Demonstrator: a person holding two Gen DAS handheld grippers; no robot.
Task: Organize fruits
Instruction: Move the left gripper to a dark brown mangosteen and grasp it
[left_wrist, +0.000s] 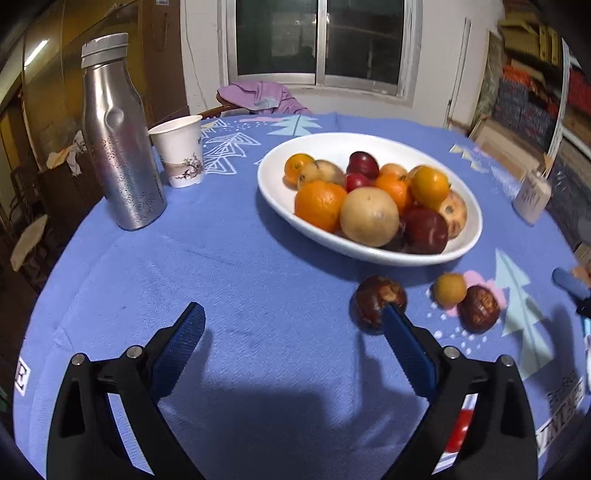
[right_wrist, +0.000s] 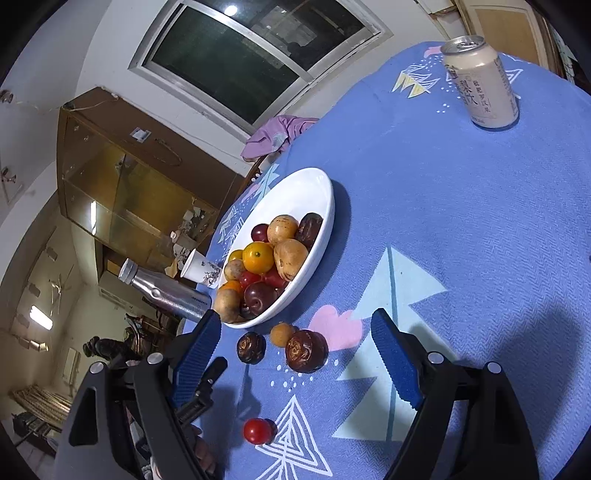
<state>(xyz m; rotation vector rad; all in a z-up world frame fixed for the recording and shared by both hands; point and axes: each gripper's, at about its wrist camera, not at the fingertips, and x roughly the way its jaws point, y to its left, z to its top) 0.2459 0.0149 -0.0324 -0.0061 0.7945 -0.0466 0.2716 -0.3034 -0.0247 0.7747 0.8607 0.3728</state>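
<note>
Below the white bowl (right_wrist: 317, 206), at lower centre of the right wrist view, four fruits lie loose on the blue-clothed bench (right_wrist: 461, 229): two dark brown fruits (right_wrist: 306, 350) (right_wrist: 251, 347), a small yellow-brown fruit (right_wrist: 282, 334) between them, and a red cherry tomato (right_wrist: 258, 431) nearer the bottom edge. The bowl already carries a heap of oranges, plums and tan fruits. My right fingers (right_wrist: 301, 365) stand released and wide, holding nothing, with the larger brown fruit just ahead of the gap. My left fingers (left_wrist: 293, 350) are likewise released and empty; the near brown fruit (left_wrist: 378, 302) sits beside the right-hand pad. I judge the gathering step well along. The next move calls for straddling one loose fruit, clenching gently, then lifting it over the rim.
</note>
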